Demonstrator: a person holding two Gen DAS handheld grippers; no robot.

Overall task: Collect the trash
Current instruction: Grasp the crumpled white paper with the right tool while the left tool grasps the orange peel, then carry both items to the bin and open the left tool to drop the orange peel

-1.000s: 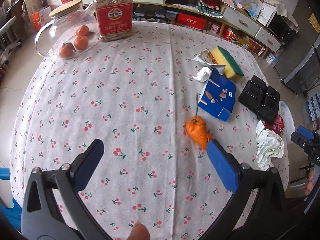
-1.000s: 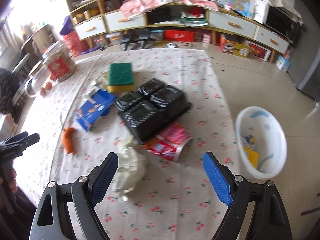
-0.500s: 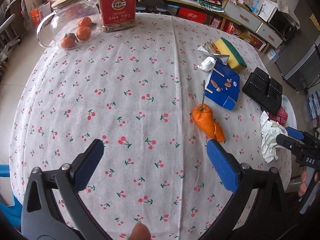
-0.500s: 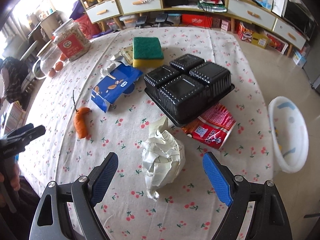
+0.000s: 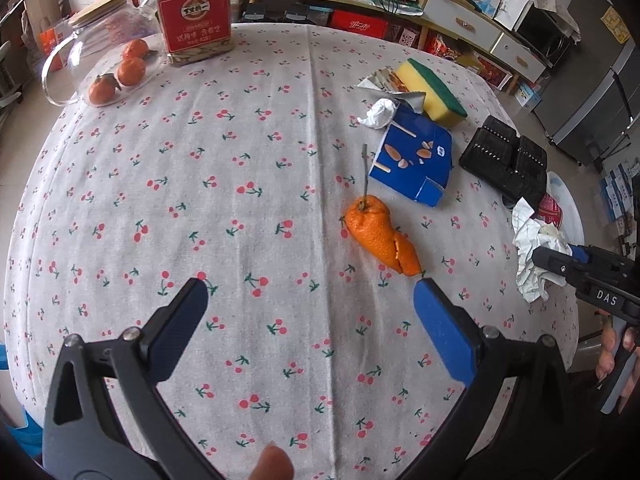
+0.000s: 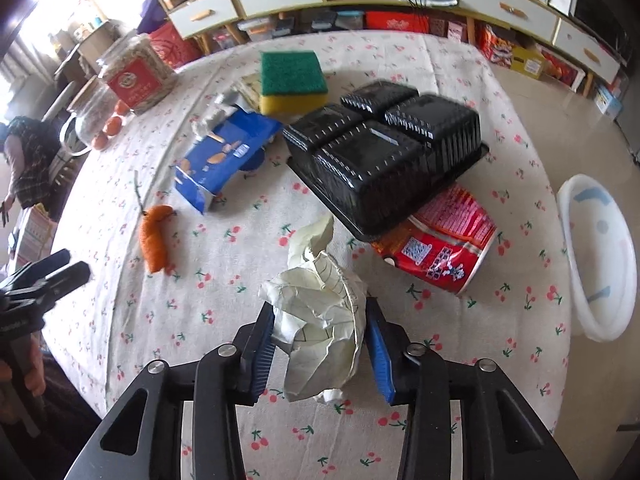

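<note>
Right tool point(image 6: 320, 344) pinches the crumpled paper point(image 6: 320, 320) on the counter point(image 6: 200, 320); left tool point(image 5: 308, 304) hangs wide, orange peel point(image 5: 380, 236) just beyond its fingertip.

A round table point(image 5: 248, 152) under a cherry-print cloth carries a seed jar point(image 5: 193, 12) at 11 o'clock, a glass jug point(image 5: 86, 56) beside it, orange peel point(image 5: 380, 236) near centre, and a blue carton point(image 5: 414, 160), sponge point(image 5: 432, 90), black tray point(image 6: 384, 156), red wrapper point(image 6: 444, 240) and crumpled paper point(image 6: 320, 308) from 1 to 3 o'clock.
</note>
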